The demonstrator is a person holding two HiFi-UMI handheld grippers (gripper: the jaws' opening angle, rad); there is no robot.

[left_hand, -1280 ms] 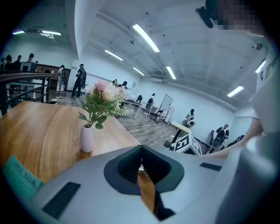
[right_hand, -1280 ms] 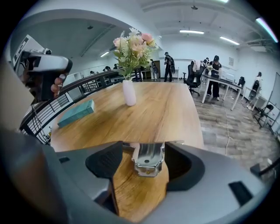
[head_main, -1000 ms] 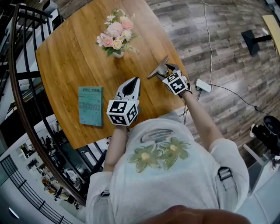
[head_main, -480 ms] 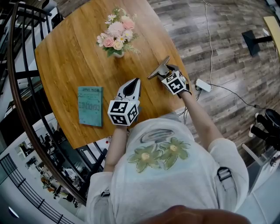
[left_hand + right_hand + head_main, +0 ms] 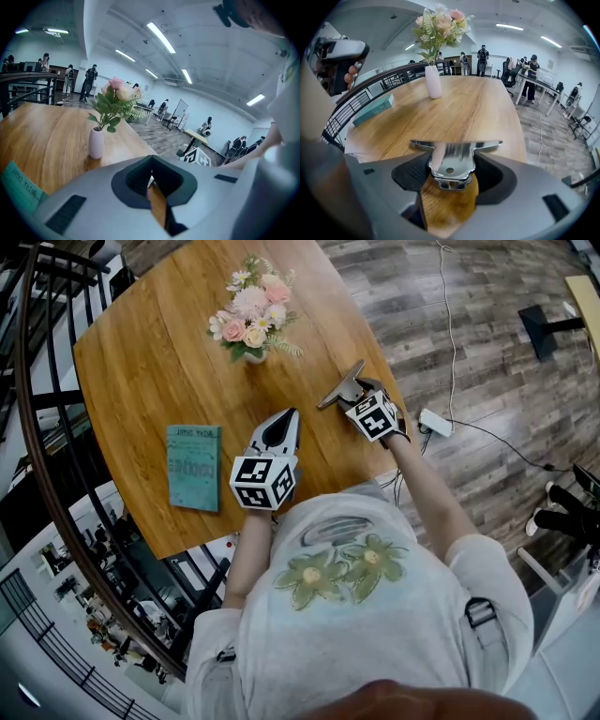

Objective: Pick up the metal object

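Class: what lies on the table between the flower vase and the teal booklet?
Nothing; the head view shows only bare table between the flower vase and the teal booklet.

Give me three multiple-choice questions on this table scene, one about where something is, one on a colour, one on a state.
1. Where does the teal booklet lie? A on the table, B on the floor, C on the railing.
2. What colour is the vase? A black, B white, C red.
3. What is the right claw's state? A open, empty, B shut on the teal booklet, C shut on the metal object.
Answers: A, it lies flat on the wood; B, its body shows white; C, the metal sits clamped between its jaws.
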